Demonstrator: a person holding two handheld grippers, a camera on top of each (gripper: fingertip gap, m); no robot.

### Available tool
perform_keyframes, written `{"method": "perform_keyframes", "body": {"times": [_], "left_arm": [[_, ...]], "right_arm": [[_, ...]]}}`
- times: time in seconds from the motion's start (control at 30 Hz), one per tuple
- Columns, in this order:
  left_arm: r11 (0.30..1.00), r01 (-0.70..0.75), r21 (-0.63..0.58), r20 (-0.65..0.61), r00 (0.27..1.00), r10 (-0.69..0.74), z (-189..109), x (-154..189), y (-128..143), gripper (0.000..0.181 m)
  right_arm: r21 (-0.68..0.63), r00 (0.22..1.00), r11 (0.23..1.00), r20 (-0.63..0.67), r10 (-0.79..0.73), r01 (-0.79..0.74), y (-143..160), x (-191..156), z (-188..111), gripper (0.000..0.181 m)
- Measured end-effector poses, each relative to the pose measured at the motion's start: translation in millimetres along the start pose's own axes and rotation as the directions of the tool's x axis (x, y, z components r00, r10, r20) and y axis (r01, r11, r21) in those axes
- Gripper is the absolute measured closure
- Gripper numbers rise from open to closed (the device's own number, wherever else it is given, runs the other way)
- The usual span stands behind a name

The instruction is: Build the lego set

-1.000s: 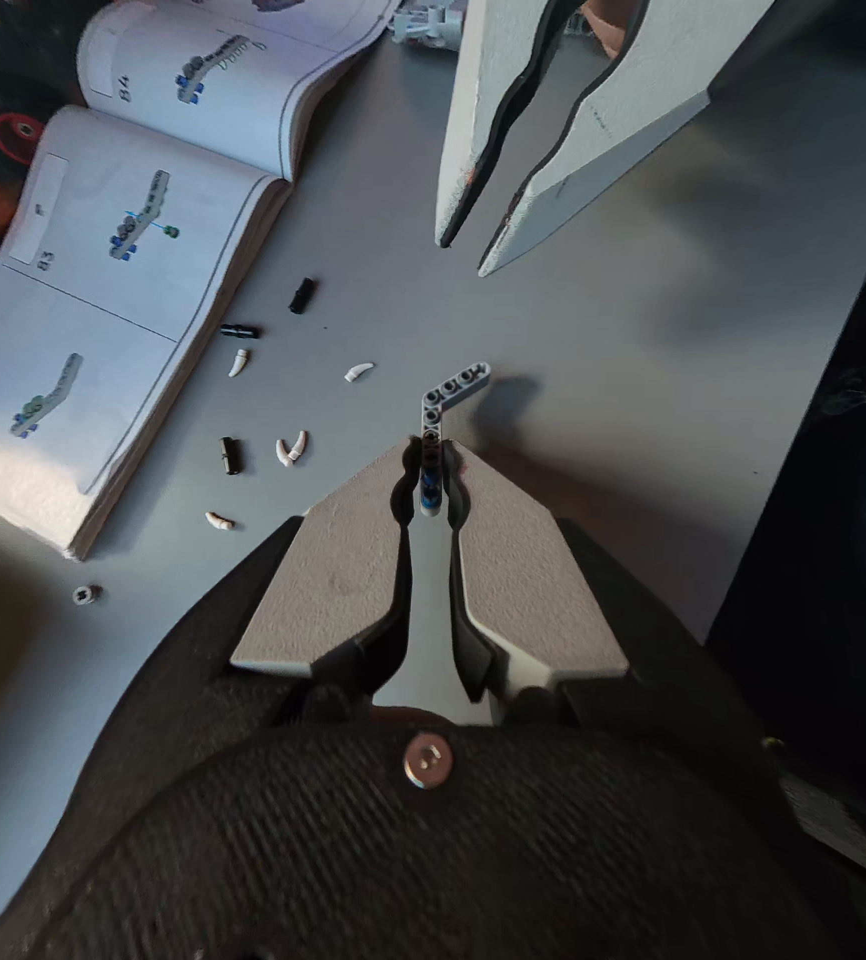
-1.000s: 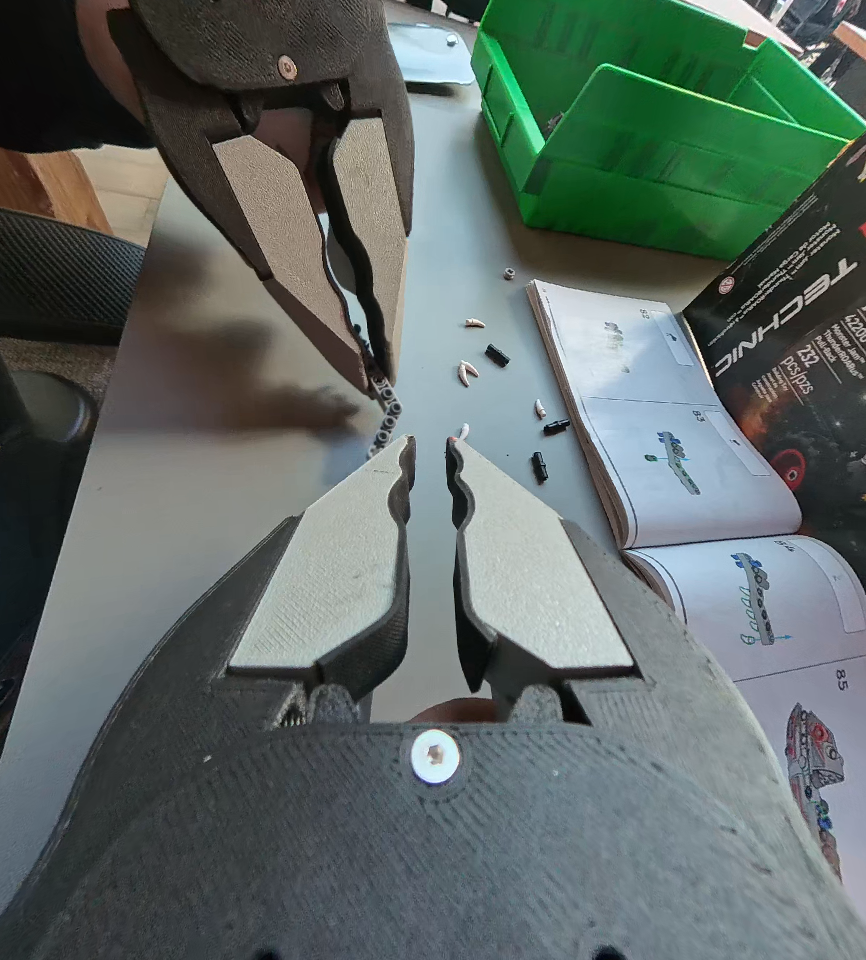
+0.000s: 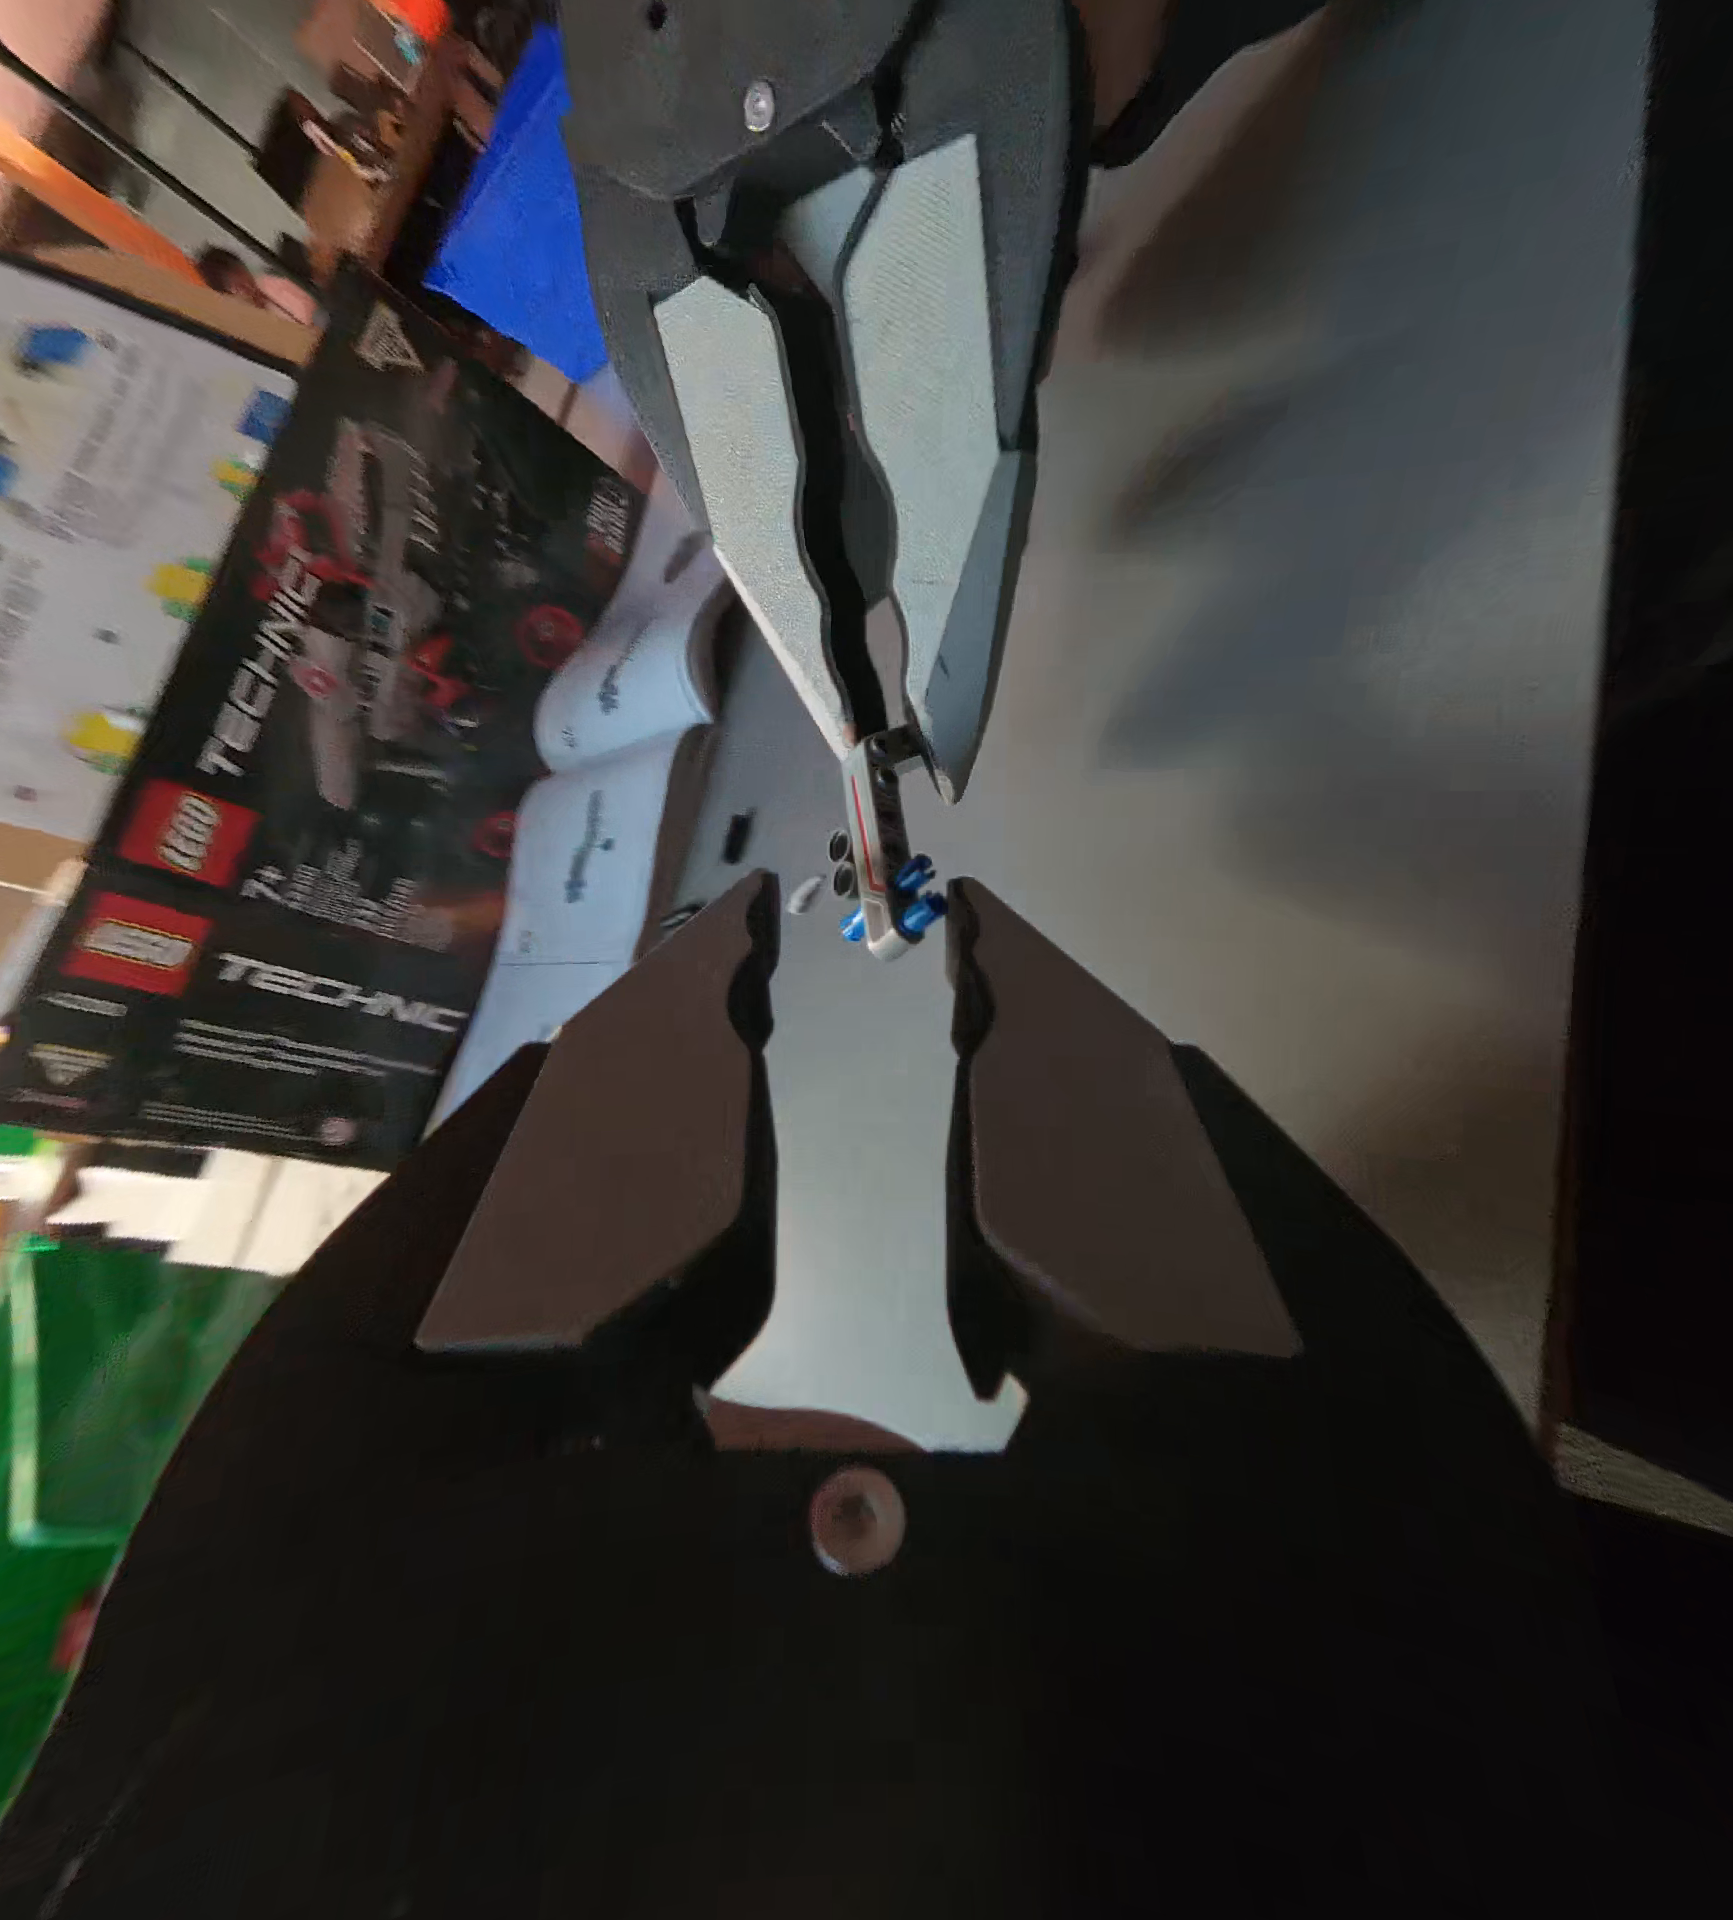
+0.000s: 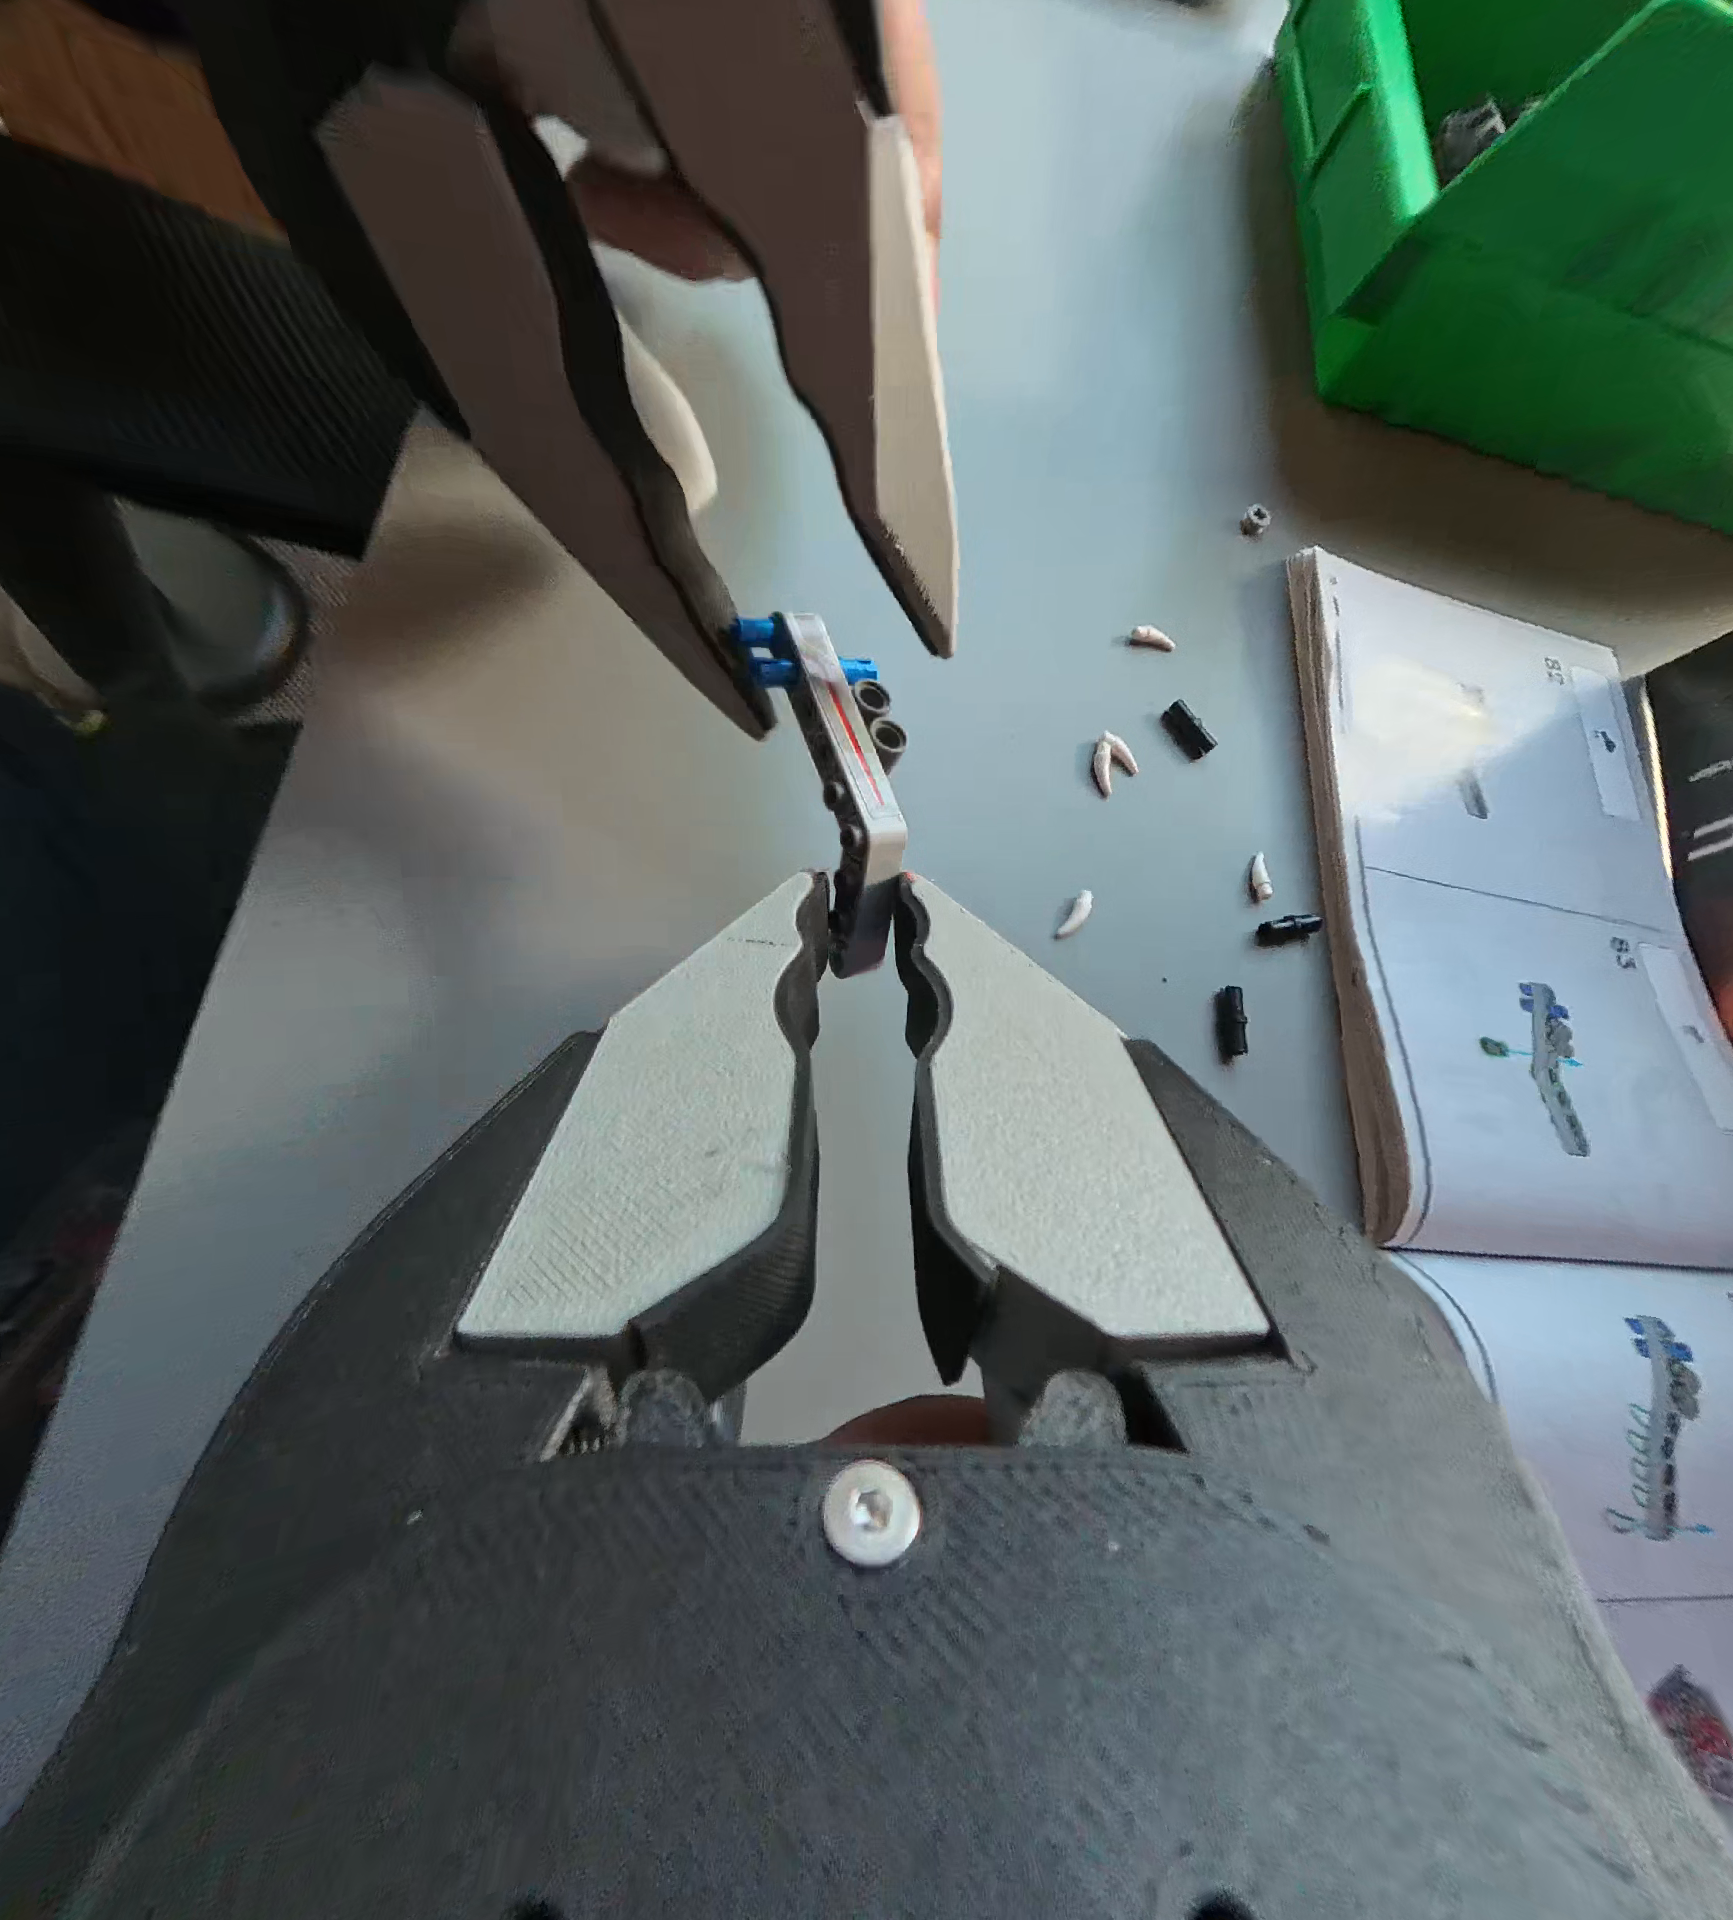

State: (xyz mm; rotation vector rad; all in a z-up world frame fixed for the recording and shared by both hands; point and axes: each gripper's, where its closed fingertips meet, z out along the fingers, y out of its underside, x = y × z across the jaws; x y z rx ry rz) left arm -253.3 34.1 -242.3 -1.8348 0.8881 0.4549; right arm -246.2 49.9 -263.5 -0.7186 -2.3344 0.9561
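While the green bin (image 4: 1568, 239) at far right holds something grey, too blurred to identify, the table (image 4: 529, 831) edge runs down the left with bare surface beside it. Right gripper (image 4: 862, 914) clamps the bent lego beam (image 4: 857, 769) by its near end, off the table. Left gripper (image 4: 846, 686) spread wide around the blue pins (image 4: 763, 652); one finger touches them.

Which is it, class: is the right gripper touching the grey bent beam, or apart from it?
Touching. The right wrist view shows the right gripper with its fingertips closed on the lower end of the grey bent beam, no gap on either side.
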Motion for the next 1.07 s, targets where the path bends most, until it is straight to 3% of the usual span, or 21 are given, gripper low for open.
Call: {"method": "perform_keyframes", "body": {"times": [0.03, 0.17, 0.23, 0.47, 0.7, 0.83, 1.07], "left_arm": [[0.998, 0.066, 0.004, -0.049, 0.997, -0.066, -0.9, 3.0, 1.1, 0.151], [0.956, 0.292, -0.035, -0.266, 0.919, -0.291, -2.0, 20.5, 2.4, 0.143], [0.934, 0.356, -0.035, -0.304, 0.886, -0.349, -3.7, 20.3, 2.1, 0.141], [0.872, 0.487, -0.049, -0.310, 0.822, -0.477, 3.4, 5.1, -0.6, 0.147], [0.877, 0.456, -0.153, -0.358, 0.802, -0.479, 20.0, 18.1, 7.8, 0.148], [0.872, 0.468, -0.142, -0.363, 0.795, -0.485, 19.7, 16.1, 5.6, 0.148], [0.833, 0.539, -0.122, -0.301, 0.780, -0.549, 19.7, -11.2, 3.9, 0.154]], "right_arm": [[-0.013, 1.000, 0.999, -0.006, -0.030, 0.030, 0.9, -0.6, 2.4, 0.171], [-0.082, 0.990, 0.987, -0.035, -0.139, 0.136, 6.4, 0.6, 7.6, 0.172], [-0.110, 0.983, 0.979, -0.049, -0.176, 0.169, 8.9, 1.6, 8.5, 0.172], [-0.126, 0.970, 0.965, -0.052, -0.238, 0.230, 9.9, 0.2, 10.8, 0.172], [-0.099, 0.980, 0.976, -0.038, -0.196, 0.192, 8.6, 0.7, 9.0, 0.168], [-0.075, 0.984, 0.983, -0.034, -0.173, 0.170, 6.1, 1.1, 5.6, 0.166], [0.042, 0.994, 0.994, -0.058, -0.096, 0.099, -12.3, 7.7, -22.4, 0.162]]}}
